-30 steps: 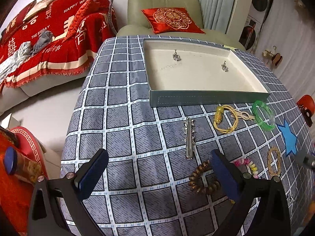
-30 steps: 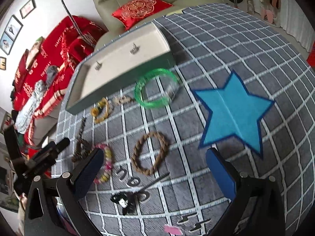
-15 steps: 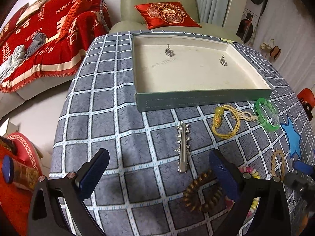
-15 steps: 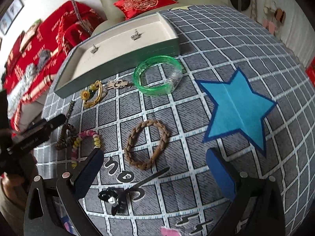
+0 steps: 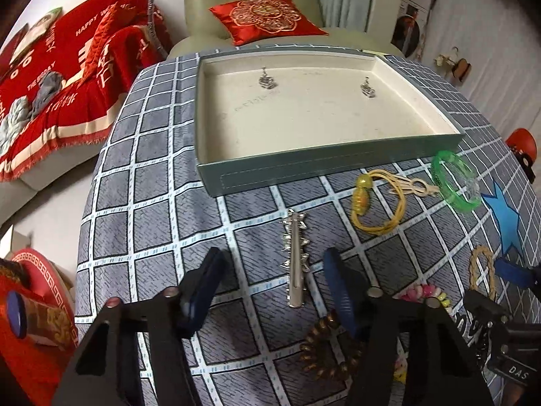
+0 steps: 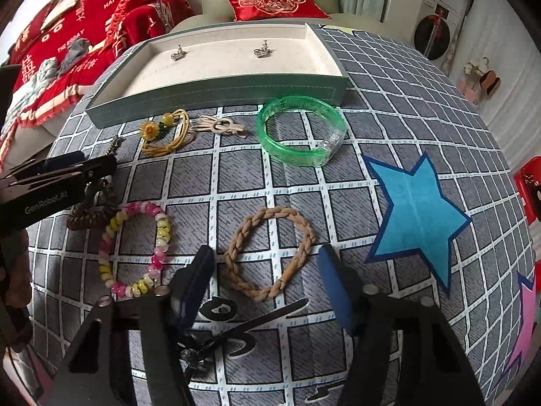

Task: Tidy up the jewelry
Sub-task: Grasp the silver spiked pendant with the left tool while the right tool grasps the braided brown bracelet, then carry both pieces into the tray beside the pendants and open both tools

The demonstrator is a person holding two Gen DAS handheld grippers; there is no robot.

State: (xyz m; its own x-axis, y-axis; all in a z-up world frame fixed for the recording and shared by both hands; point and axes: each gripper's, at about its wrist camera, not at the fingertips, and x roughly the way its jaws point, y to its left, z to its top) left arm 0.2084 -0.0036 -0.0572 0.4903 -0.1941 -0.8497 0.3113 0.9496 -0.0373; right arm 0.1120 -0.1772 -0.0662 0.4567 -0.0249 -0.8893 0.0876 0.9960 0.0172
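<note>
On the checked tablecloth a silver spiky hair clip (image 5: 296, 257) lies between the fingers of my left gripper (image 5: 270, 270). Its jaws are closing and the pads stand clear of the clip. A tan braided ring (image 6: 270, 253) lies between the fingers of my right gripper (image 6: 265, 270), whose jaws are also closing without touching it. The grey-green tray (image 5: 331, 165) (image 6: 216, 91) at the far side holds two silver earrings (image 5: 267, 79) (image 5: 368, 88). The left gripper's side (image 6: 61, 176) shows at the left of the right wrist view.
Loose on the cloth: a green bangle (image 6: 301, 132), a yellow cord bracelet (image 6: 165, 135), a beige clip (image 6: 219, 125), a pink-yellow bead bracelet (image 6: 135, 250), a brown spiral hair tie (image 5: 324, 348), a black hair clip (image 6: 236, 324). A blue star (image 6: 416, 216) is printed at right.
Both pairs of jaws have narrowed from wide open. The left gripper shifted so the silver clip sits between its fingers. The right gripper rolled and moved over the braided ring.
</note>
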